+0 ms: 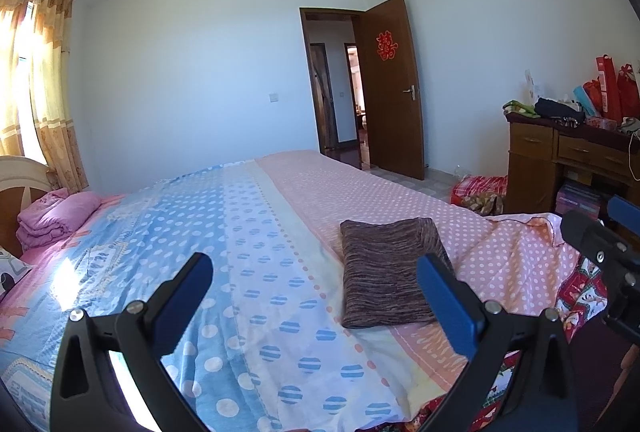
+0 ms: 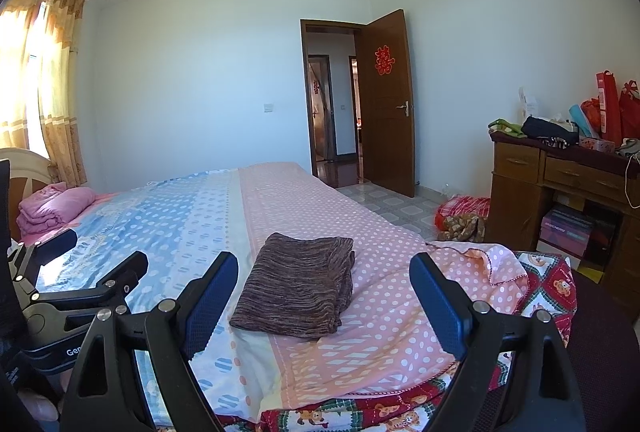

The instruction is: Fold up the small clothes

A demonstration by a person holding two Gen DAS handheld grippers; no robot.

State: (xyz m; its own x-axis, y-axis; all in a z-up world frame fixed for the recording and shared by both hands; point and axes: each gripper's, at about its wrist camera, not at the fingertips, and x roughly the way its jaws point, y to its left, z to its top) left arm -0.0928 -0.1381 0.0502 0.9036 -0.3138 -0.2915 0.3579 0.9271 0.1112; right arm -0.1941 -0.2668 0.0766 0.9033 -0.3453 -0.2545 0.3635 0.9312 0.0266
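Knitwear (image 2: 296,284), brown and already folded, is seen just ahead of the right tongs (image 2: 324,296) and left tongs (image 1: 316,296), both spread and empty, on the bed (image 2: 392,256). It is judged soft and light; stacked edges are best pinched together.

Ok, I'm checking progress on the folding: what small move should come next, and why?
Probably none on the brown striped knit garment: it already lies folded flat on the pink dotted bedsheet, and both the left gripper and right gripper are open and empty. Likely draw both back.
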